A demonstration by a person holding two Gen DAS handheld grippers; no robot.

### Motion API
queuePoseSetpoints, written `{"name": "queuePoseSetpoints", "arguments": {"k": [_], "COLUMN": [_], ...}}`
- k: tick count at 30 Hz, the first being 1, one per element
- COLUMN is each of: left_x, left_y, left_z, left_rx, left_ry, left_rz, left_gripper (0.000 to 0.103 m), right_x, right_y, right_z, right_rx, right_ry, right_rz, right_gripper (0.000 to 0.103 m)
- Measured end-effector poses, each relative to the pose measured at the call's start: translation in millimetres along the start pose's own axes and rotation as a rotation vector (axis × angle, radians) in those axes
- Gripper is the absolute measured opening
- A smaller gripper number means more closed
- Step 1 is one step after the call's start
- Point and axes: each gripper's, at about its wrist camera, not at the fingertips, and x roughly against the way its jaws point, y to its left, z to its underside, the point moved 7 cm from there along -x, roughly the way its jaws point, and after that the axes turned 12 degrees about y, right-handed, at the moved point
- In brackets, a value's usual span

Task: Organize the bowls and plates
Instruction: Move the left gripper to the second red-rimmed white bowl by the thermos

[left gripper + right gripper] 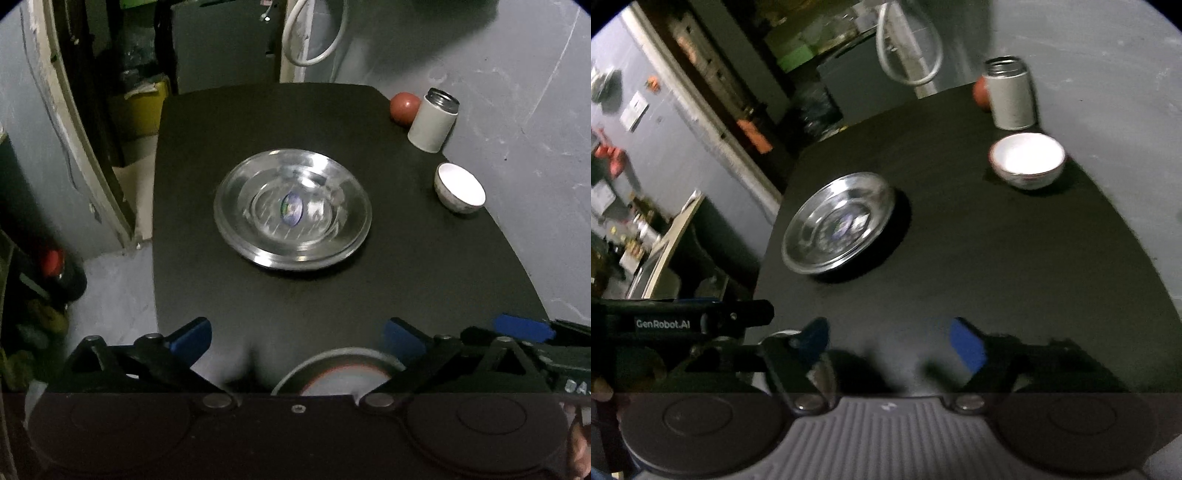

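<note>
A shiny round steel plate (292,210) with a small blue sticker at its centre lies flat near the middle of the black matte tabletop (406,277), well ahead of both grippers. From the left wrist view the plate sits straight in front of the left gripper (297,341), whose blue-padded jaws stand wide apart and hold nothing; the plate lies beyond the fingertips, not between them. Just under this gripper, at the near table edge, part of a round grey rim with a reddish inner band (340,369) shows between the jaws, though what it belongs to cannot be told. The right gripper (890,345) also has its jaws spread and empty; in its view the plate lies forward and to the left of the gap. A small white ceramic bowl (1027,159) stands upright near the table's right edge, forward and to the right of those jaws, well apart from the plate. Behind the bowl stands a white cylindrical flask with an open metal neck (1010,94), and a red round fruit-like thing (405,107) sits just beside it at the far corner.
</note>
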Motion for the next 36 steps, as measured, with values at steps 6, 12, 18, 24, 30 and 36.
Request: {"name": "queuePoseSetpoints", "arguments": {"k": [6, 12, 18, 24, 30, 36], "left_x": [-17.1, -33.5, -50.1, -78.2, -105.6, -123.5], "left_y": [-31.7, -63.1, -89.6, -121.1, -154.9, -177.1], "left_z": [-31.5, -68.8, -113.8, -159.9, -192.2, -207.0], "left_rx": [-0.070, -0.134, -0.197, -0.276, -0.355, -0.456], "left_ry": [0.012, 0.019, 0.005, 0.000, 0.018, 0.020], "left_rz": [-0.032, -0.040, -0.052, -0.023, 0.010, -0.008], "left_gripper": [0.102, 0.102, 0.102, 0.102, 0.102, 0.102], "right_x": [-2.6, -4.6, -11.3, -23.1, -34.7, -39.8], "right_y": [-41.8, -79.4, -104.7, -124.6, -137.4, -147.9], "right_z": [-11.8, -26.1, -43.3, -60.8, -73.5, -85.2], "right_rx": [-0.122, -0.214, -0.267, -0.330, -0.393, -0.447], "right_ry": [-0.050, -0.112, -0.172, -0.230, -0.278, -0.322], "right_rz": [-0.043, -0.034, 0.038, 0.103, 0.107, 0.128], "right_gripper": [0.099, 0.103, 0.103, 0.102, 0.102, 0.102]}}
